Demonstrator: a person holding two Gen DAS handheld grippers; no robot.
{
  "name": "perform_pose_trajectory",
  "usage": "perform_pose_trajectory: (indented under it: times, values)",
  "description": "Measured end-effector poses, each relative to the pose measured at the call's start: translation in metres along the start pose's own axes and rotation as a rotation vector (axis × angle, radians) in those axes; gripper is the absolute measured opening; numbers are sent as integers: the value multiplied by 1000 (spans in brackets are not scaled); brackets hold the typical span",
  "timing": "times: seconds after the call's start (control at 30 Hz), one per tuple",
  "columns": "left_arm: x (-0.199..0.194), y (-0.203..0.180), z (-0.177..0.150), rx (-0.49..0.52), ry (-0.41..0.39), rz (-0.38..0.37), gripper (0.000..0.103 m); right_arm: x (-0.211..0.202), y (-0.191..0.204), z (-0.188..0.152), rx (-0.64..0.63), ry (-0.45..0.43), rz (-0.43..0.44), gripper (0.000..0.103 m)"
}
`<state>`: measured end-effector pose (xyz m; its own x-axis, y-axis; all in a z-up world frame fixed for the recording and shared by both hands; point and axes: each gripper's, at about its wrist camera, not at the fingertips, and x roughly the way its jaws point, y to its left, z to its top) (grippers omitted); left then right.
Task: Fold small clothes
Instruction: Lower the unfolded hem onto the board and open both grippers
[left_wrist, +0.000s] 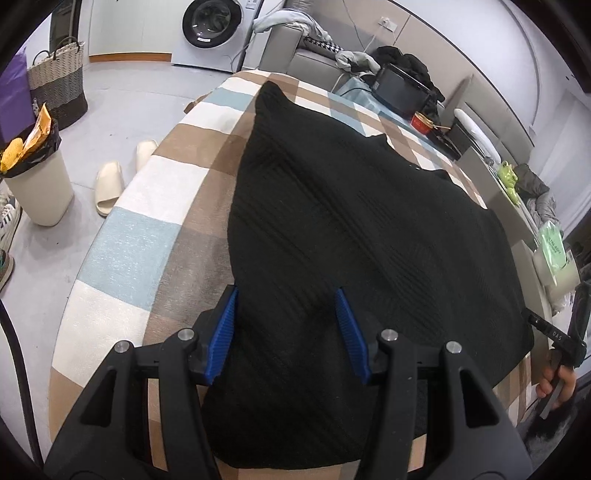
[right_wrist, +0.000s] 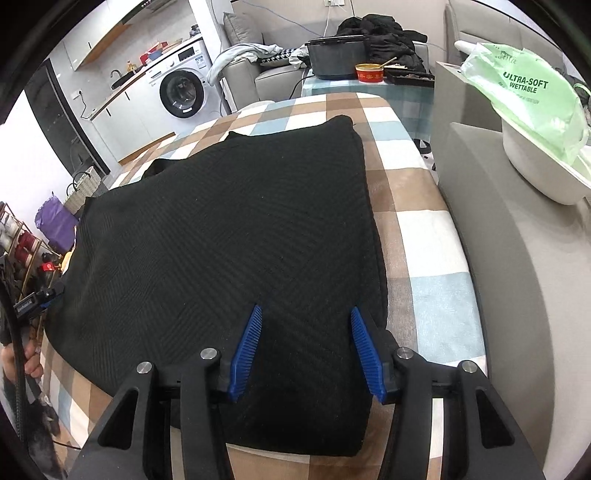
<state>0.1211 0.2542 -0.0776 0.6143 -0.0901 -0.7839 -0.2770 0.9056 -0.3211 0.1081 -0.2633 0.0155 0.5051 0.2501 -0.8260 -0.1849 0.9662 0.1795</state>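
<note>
Sweater: black knitted sweater (left_wrist: 351, 229) lies flat on the checked cloth (left_wrist: 122, 240) of the desk, folded, its near edge under both grippers.
Left gripper (left_wrist: 286, 295): fingers (left_wrist: 223, 332) stand apart, blue pads free of the knit; the sweater's near left part is seen between them, not pinched.
Right gripper (right_wrist: 304, 314): fingers (right_wrist: 364, 347) also apart, above the near right corner of the sweater, gripping nothing.
Hands: a hand (left_wrist: 557, 384) on the other tool's handle shows at the right edge of the left wrist view.
Red bowl (right_wrist: 369, 72): at the far end of the desk, with a stick resting in it; contents I cannot tell.
Dark pot (right_wrist: 336, 57): beside the red bowl, lid on.
White bin (left_wrist: 40, 192): on the floor, black liner, yellow wrappers on top.
Woven basket (left_wrist: 57, 81): on the floor by the washing machine (left_wrist: 216, 31); inside is hidden.
White basin (right_wrist: 539, 162): on the grey ledge to the right, holds a green wipes pack (right_wrist: 524, 96).
</note>
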Motion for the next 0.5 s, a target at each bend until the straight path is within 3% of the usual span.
perform_pose_trajectory:
  times: [0.17, 0.3, 0.43, 0.47, 0.5]
  values:
    - [1, -11, 3, 28, 15, 14, 49, 0, 0, -1, -4, -2, 1, 58]
    - [0, -18, 3, 37, 17, 29, 49, 0, -5, 1, 19, -4, 77, 68]
    - [2, -27, 3, 71, 11, 52, 49, 3, -6, 1, 22, 3, 112, 68]
    - [2, -31, 1, 95, 5, 70, 44, 4, -3, 0, 7, 5, 113, 68]
    - [2, -35, -1, 121, 2, 91, 37, 6, -1, 0, -6, 5, 107, 60]
